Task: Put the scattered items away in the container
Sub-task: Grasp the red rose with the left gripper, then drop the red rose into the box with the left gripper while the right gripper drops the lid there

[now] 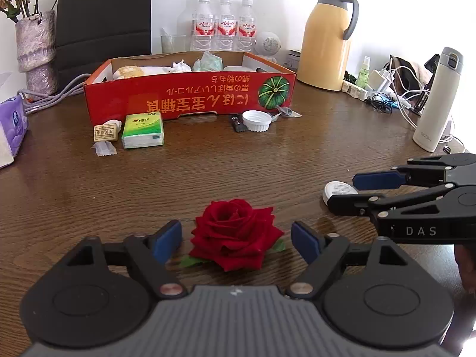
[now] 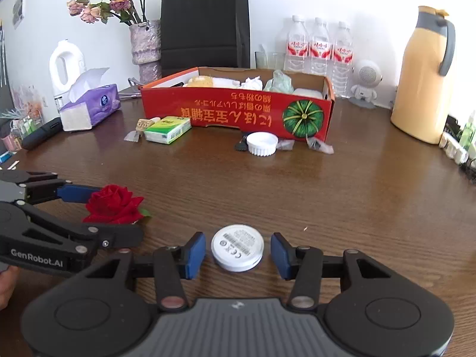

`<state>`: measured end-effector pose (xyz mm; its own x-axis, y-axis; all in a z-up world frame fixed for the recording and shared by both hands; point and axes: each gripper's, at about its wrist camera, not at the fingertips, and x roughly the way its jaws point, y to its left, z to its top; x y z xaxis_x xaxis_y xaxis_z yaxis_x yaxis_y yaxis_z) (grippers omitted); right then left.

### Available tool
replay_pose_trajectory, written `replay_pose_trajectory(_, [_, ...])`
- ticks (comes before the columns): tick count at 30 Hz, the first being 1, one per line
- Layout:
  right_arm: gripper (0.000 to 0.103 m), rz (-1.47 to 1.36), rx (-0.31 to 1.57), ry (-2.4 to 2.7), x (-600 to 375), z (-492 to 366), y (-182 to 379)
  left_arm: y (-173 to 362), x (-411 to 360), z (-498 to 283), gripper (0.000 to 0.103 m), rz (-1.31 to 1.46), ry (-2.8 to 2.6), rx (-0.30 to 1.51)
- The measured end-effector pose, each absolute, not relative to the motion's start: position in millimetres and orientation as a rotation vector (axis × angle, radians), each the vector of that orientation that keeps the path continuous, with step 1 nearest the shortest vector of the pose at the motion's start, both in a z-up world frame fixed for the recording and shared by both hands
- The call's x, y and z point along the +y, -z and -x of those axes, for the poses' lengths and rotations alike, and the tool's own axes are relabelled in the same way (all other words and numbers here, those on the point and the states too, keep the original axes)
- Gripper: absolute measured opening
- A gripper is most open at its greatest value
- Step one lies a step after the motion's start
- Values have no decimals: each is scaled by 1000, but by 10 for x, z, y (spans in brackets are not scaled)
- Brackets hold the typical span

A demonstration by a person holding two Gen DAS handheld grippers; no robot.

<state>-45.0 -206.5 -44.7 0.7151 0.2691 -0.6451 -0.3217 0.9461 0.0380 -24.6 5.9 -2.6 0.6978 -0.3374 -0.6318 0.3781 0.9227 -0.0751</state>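
A red rose head (image 1: 236, 235) lies on the brown table between the blue pads of my left gripper (image 1: 236, 239), which is open, with a gap on each side. A white round disc (image 2: 237, 247) with a printed label sits between the pads of my right gripper (image 2: 238, 253), also open and not touching it. The two grippers stand side by side. The red cardboard box (image 1: 190, 101) stands further back and holds several items. In front of it lie a green tissue pack (image 1: 142, 129), a small tan packet (image 1: 104, 133), a white ribbed cap (image 1: 256, 120) and clear wrappers.
A yellow thermos jug (image 1: 324, 41), a white flask (image 1: 437, 101) and a tangle of cables (image 1: 395, 95) crowd the right side. Water bottles (image 1: 226, 26) and a black bag stand behind the box. A purple tissue box (image 2: 92, 107) and a vase (image 2: 145, 47) are at the left.
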Motion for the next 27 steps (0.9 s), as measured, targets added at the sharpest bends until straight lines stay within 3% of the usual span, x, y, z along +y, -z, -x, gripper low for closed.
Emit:
replay_pose_trajectory(2, [47,83,700,-314,-2055,431,463,20,55,260,54,-67,399,684])
replay_pose_trajectory(6, [38,103,699,-314,-2003,412,459,2,66,299,44,-59,393,682])
replay_pose_trajectory(11, [38,86,667,-286,-1977,487,413,-126,110,482,42,-35,344,596])
replay_pose_trajectory(20, [38,23,408,-256,-1979,901,30,-429,69,845,42,-64,226,364])
replay_pose_trajectory(27, [38,9,315,-242,-2010,438,-422,-848,142,213,42,0,209,268])
